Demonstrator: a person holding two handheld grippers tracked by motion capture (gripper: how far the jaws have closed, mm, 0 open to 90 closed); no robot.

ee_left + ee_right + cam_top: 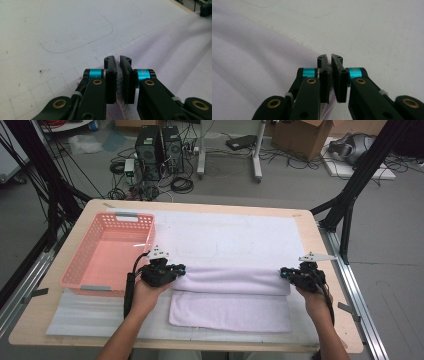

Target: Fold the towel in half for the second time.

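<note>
White table mat (235, 232), towel (232, 281) lengthwise left-to-right, each hand-held gripper (181, 268) (283, 272) clamped on one end.

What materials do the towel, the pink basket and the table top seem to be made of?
Towel: soft matte cloth, probably terry; it folds and bulges.
Pink basket: likely moulded plastic, slightly glossy, with perforated walls.
Table top: looks like pale wood or laminate, smooth, with a rounded edge.

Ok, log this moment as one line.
work: folding towel | left gripper: shut on towel's left end | right gripper: shut on towel's right end | basket: left of towel
</note>
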